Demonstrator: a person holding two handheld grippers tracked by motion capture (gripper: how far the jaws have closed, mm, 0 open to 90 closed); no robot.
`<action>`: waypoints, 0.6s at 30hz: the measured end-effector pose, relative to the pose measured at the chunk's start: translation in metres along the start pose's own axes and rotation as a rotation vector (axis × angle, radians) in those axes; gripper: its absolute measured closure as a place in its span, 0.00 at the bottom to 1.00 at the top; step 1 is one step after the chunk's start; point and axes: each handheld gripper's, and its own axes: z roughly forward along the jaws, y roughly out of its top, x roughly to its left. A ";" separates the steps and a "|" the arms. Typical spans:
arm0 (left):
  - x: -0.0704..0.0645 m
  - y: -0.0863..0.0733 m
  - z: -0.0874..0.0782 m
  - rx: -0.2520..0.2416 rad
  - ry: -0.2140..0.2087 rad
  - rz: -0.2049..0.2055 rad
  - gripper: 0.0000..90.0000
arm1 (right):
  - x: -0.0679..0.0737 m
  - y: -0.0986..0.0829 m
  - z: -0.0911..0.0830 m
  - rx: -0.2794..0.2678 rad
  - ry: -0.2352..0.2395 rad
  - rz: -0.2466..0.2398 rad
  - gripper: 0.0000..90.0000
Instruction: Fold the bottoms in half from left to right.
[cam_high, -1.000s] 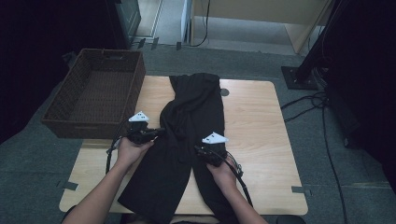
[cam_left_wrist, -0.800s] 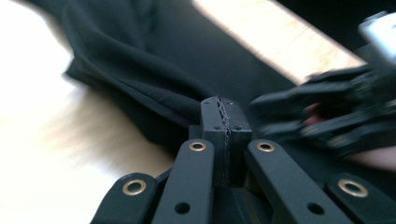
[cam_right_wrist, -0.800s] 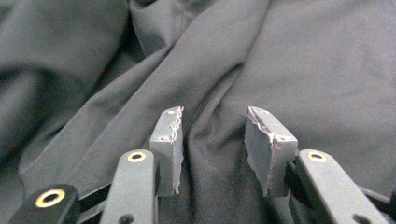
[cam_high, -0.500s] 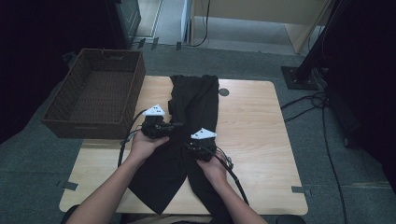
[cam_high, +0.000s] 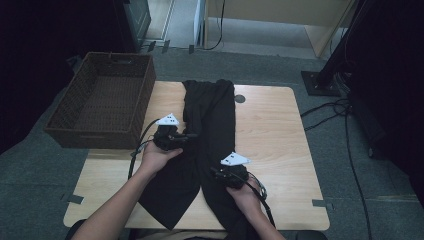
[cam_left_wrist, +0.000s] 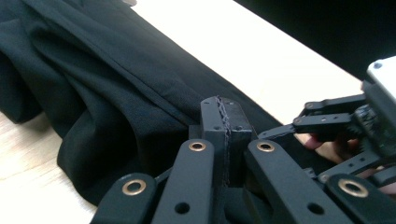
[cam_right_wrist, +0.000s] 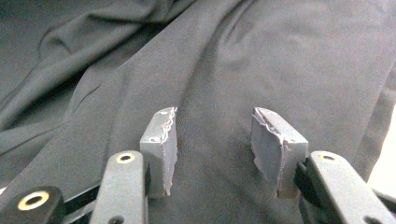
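A pair of black trousers (cam_high: 207, 120) lies lengthwise on the wooden table (cam_high: 272, 135), legs spread toward the near edge. My left gripper (cam_high: 186, 136) is at the garment's left edge, about mid-length. In the left gripper view it (cam_left_wrist: 224, 126) is shut, with folds of the black trousers (cam_left_wrist: 107, 93) drawn in toward the pads. My right gripper (cam_high: 218, 173) hovers over the right leg nearer the front. In the right gripper view it (cam_right_wrist: 212, 144) is open, its grey pads (cam_right_wrist: 161, 140) just above the smooth cloth (cam_right_wrist: 243, 60). The right gripper (cam_left_wrist: 327, 123) also appears beyond my left jaws.
A dark wicker basket (cam_high: 100, 97) overlaps the table's back-left corner. A small black disc (cam_high: 239, 98) sits on the table beside the waistband. Cables (cam_high: 345, 115) trail over the floor at right, near a stand base (cam_high: 320, 82). Bare wood lies right of the trousers.
Both grippers came together over the trousers half a second ago. Since then the left one has moved back left and the right one toward the near edge, and the legs now lie apart.
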 end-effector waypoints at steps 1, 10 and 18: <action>-0.001 0.001 0.002 -0.001 -0.003 -0.001 1.00 | 0.000 0.003 0.003 0.003 -0.004 0.000 0.57; -0.016 0.020 0.016 0.007 -0.004 0.048 1.00 | -0.014 0.037 0.043 -0.001 -0.037 0.037 0.58; -0.006 0.005 0.001 0.034 0.082 0.081 0.73 | -0.013 0.033 0.039 -0.003 -0.047 0.041 0.60</action>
